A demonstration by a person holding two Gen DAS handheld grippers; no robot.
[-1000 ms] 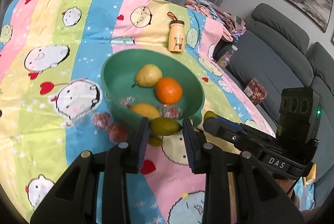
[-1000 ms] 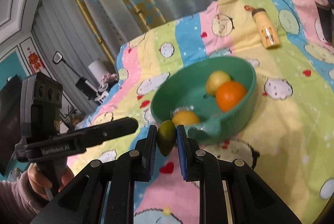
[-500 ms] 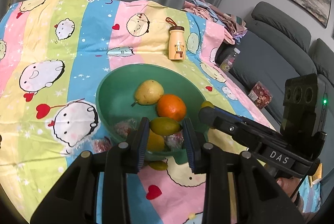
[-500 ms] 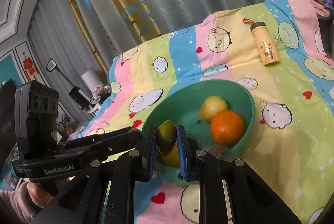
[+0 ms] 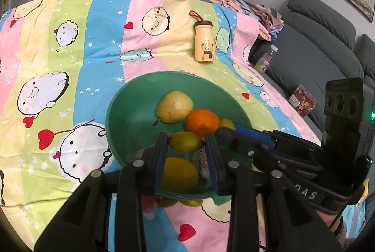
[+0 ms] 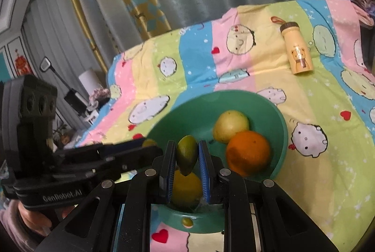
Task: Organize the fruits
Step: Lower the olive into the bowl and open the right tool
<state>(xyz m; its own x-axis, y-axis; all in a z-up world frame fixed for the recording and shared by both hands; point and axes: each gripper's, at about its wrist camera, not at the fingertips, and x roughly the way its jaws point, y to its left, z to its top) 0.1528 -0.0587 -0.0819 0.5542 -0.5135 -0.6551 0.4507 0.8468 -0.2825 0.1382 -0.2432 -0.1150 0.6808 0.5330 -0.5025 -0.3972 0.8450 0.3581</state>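
A green bowl [image 5: 117, 108] [image 6: 282, 125] stands on the striped cloth, holding a pear [image 5: 174, 106] [image 6: 230, 126], an orange [image 5: 202, 123] [image 6: 248, 153] and a yellow lemon [image 5: 179, 174] [image 6: 186, 186]. My left gripper [image 5: 186, 140] is shut on a yellow-green lemon [image 5: 185, 141], held above the bowl's near half. My right gripper [image 6: 186, 148] is shut on a darker green lime [image 6: 186, 154], also over the near part of the bowl. In the left wrist view the right gripper [image 5: 222, 131] reaches in from the right; its fruit [image 5: 226, 123] barely shows.
A beige bear bottle [image 5: 204, 43] [image 6: 297, 47] stands behind the bowl. Clear-wrapped items [image 5: 199, 158] lie inside the bowl. Small fruits [image 5: 189, 202] [image 6: 187, 221] lie on the cloth at the near rim. A grey sofa [image 5: 316, 45] and a clothes pile [image 5: 246, 5] are to the right.
Both grippers have moved forward with their fruit, from in front of the bowl's near rim to above its inside. Their grips are unchanged.
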